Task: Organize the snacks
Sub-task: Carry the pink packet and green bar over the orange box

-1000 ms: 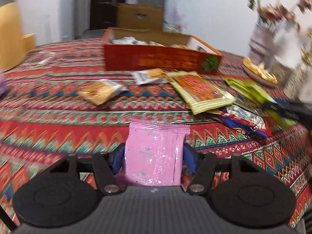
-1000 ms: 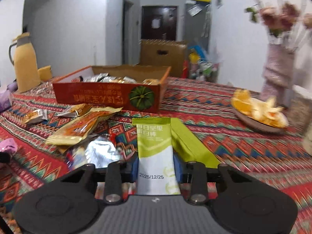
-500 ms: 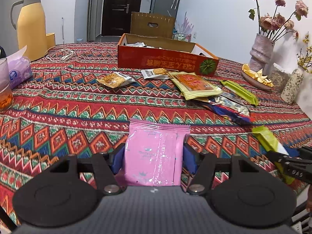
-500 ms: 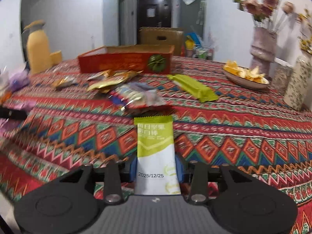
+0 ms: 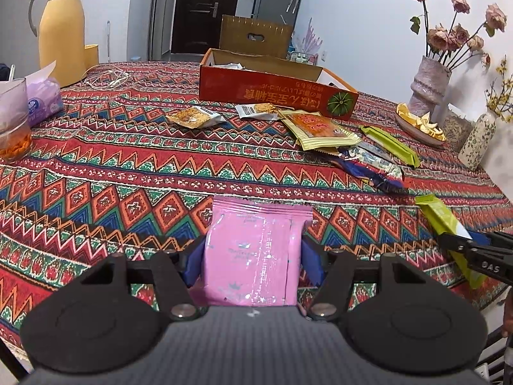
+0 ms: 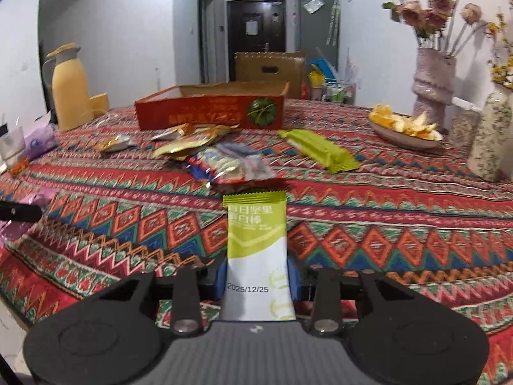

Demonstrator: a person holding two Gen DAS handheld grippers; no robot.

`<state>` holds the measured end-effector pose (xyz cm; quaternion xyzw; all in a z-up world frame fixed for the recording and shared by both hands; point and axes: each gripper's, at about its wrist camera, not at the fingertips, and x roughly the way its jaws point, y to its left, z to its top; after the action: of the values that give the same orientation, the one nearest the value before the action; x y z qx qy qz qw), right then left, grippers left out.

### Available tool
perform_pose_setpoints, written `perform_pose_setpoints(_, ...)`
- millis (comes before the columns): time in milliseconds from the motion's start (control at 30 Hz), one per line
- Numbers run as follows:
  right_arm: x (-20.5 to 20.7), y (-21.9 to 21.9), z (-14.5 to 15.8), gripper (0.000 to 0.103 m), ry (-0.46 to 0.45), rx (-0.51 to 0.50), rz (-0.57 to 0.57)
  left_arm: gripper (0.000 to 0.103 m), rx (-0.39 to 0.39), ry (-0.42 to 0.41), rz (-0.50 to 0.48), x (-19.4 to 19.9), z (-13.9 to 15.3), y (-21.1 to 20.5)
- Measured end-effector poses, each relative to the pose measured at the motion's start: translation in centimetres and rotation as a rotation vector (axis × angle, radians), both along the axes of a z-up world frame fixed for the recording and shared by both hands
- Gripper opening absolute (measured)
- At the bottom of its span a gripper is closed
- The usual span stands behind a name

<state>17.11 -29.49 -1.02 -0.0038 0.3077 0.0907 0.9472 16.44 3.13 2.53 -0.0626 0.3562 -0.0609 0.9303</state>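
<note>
A: While I've got both feeds up — what's in the left gripper (image 5: 253, 256)?

B: I see its blue pads pressed on both sides of a pink packet (image 5: 255, 253), bottom centre of the left wrist frame. Packet stands upright between the fingers, above the patterned tablecloth (image 5: 128, 166).

A: And the right gripper (image 6: 258, 280)?

B: Clamped on a green-and-white bar packet (image 6: 258, 256), bottom centre of my right wrist frame, date print facing the camera. Jaws narrow — they have just closed a little further, with the bar between them. The same packet (image 5: 445, 224) shows at the right edge of the left view, sticking out of the other tool's black fingers.

A: Where's the box?

B: Orange cardboard box (image 5: 275, 89), upper centre of the left frame, open top, a few wrappers inside. In front of it, loose on the cloth: two small cracker packs (image 5: 195, 117), a gold-edged orange packet (image 5: 320, 130), a blue-and-red pile (image 5: 372, 166), and a long green bar (image 5: 391, 144) to the right of them.

A: Anything else?

B: Yellow jug (image 5: 62, 29) upper left, vase of flowers (image 5: 429, 86) and a plate of peels (image 5: 420, 125) upper right.
</note>
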Motion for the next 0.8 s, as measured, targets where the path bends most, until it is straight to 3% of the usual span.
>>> perform_pose_setpoints(233, 1.9, -1.9, 5.4, 0.035, -0.108, 0.005, 0.037, 0.062, -0.026, -0.060, -0.032, 4.5, 4.0, 1.4)
perform_pose_setpoints(500, 14.4, -0.3, 11.5, 0.035, -0.211, 0.007, 0.162, 0.062, -0.028, -0.123, -0.074, 16.8, 8.6, 0.2)
perform_pose_setpoints(800, 35.5, 5.1, 10.8, 0.035, 0.022, -0.159, 0.156, 0.062, -0.019, -0.017, -0.142, 32.6, 8.5, -3.6)
